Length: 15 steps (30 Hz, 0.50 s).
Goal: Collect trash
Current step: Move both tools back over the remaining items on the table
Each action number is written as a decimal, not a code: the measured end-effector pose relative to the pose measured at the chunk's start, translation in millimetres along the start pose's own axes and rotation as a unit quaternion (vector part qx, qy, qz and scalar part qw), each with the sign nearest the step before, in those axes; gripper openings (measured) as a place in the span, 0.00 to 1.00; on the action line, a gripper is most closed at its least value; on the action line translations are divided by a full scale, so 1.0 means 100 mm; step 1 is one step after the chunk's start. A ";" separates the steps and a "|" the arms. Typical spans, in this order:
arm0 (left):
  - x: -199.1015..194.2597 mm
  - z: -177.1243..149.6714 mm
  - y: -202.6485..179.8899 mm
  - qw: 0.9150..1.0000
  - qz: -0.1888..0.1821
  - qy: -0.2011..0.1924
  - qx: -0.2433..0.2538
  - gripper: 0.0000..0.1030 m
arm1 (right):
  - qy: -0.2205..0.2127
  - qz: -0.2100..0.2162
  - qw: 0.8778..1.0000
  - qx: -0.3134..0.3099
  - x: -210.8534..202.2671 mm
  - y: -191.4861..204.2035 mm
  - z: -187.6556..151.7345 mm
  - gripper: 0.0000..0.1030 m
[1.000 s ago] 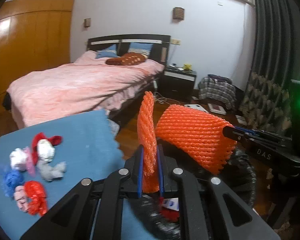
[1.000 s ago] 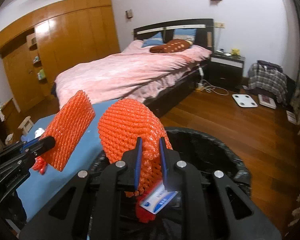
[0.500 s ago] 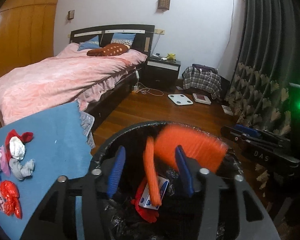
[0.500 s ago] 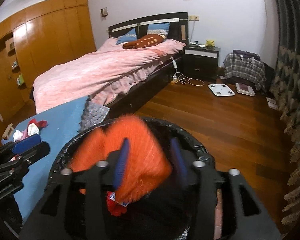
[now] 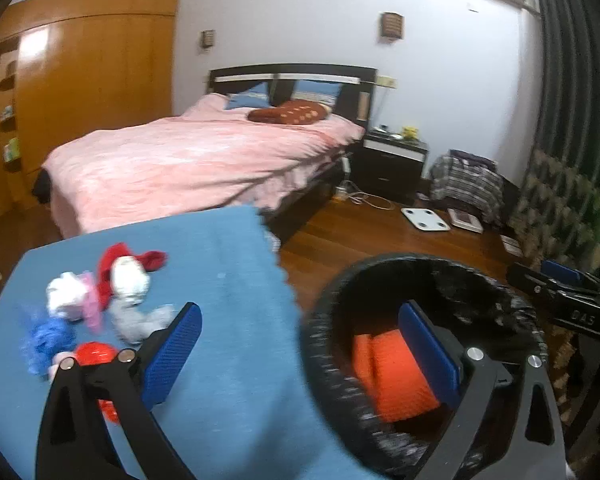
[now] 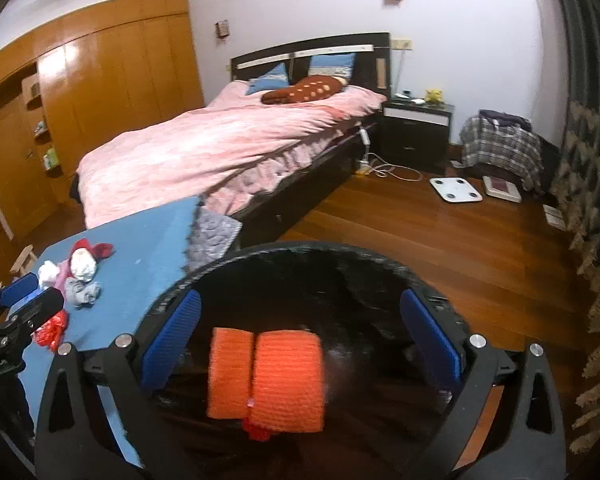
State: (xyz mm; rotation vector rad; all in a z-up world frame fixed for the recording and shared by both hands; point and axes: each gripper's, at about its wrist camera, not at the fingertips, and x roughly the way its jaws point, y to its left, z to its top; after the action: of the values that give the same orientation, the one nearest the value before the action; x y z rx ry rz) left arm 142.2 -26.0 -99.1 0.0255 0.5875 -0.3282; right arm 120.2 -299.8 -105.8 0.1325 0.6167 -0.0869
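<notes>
Both tongs (left [image 5: 296, 348], right [image 6: 300, 338]) are gaping empty, nets [image 6: 266, 378] lying binned below, scraps [image 5: 100, 308] waiting left on the counter [image 5: 220, 264].

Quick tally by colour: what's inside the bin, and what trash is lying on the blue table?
Orange foam nets in the bin: 2
Red pieces on the table: 2
White pieces: 2
Grey piece: 1
Blue piece: 1
Pink piece: 1
Total: 9; the pile is blurred, so approximate.
</notes>
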 end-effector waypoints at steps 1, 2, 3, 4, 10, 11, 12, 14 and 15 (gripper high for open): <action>-0.02 0.00 0.07 1.000 0.007 -0.001 -0.003 0.94 | 0.000 0.006 1.000 -0.003 0.02 0.08 0.01 0.95; -0.06 -0.02 0.18 1.000 0.018 -0.001 -0.008 0.94 | -0.001 0.013 1.000 -0.007 0.04 0.18 0.01 0.95; -0.08 -0.03 0.25 1.000 0.026 -0.001 -0.011 0.94 | -0.001 0.018 1.000 -0.011 0.06 0.25 0.02 0.95; -0.12 -0.05 0.35 0.999 0.036 -0.001 -0.016 0.94 | 0.000 0.025 1.000 -0.015 0.09 0.34 0.02 0.95; -0.26 -0.16 0.83 0.995 0.091 -0.001 -0.040 0.94 | 0.001 0.073 0.996 -0.050 0.22 0.96 0.03 0.95; -0.29 -0.18 0.92 0.994 0.100 -0.001 -0.044 0.94 | 0.001 0.079 0.995 -0.054 0.24 1.04 0.03 0.95; -0.31 -0.20 0.98 0.993 0.106 -0.001 -0.047 0.94 | 0.002 0.087 0.994 -0.061 0.26 1.15 0.02 0.95; -0.34 -0.26 1.14 0.991 0.123 0.001 -0.054 0.94 | 0.003 0.100 0.992 -0.072 0.30 1.31 0.01 0.95; -0.35 -0.28 1.19 0.990 0.128 0.002 -0.056 0.94 | 0.004 0.107 0.991 -0.080 0.32 1.41 0.00 0.95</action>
State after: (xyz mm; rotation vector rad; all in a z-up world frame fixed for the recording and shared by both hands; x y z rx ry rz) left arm 137.2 100.7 -111.3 -0.0071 0.5992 -0.0452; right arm 163.0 -161.6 -110.6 0.0440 0.6126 0.1706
